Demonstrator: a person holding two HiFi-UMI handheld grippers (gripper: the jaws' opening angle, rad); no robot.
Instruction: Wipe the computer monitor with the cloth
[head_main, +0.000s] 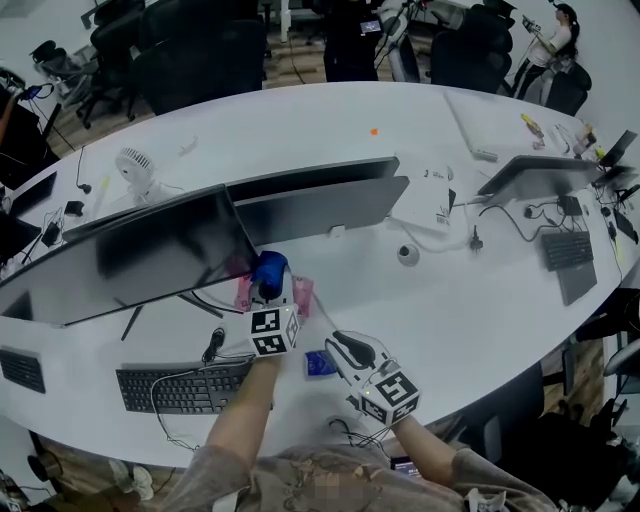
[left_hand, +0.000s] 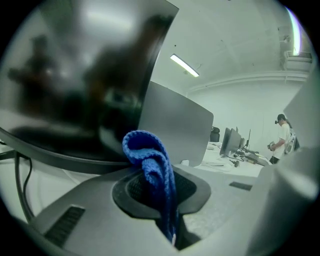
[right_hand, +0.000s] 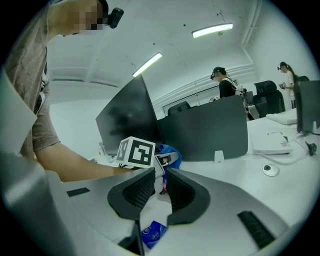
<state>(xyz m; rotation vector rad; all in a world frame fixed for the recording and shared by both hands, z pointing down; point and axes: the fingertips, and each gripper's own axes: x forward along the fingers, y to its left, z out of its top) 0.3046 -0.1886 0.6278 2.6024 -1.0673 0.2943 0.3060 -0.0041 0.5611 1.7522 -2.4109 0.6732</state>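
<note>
Cloth (left_hand: 149, 162) looks soft and floppy, so we pinch its fold in our left gripper (left_hand: 167, 200); our right gripper (right_hand: 160, 187) is spread, empty.

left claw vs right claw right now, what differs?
The left claw is shut on the blue cloth; the right claw is open, holding nothing. The left claw is up by the monitor; the right claw hangs back near a blue packet. Both carry marker cubes.

Monitor (left_hand: 75, 75) screen blurred, cut off at the left; cloth (left_hand: 150, 165) tail hidden, perhaps pinched, between jaws.
</note>
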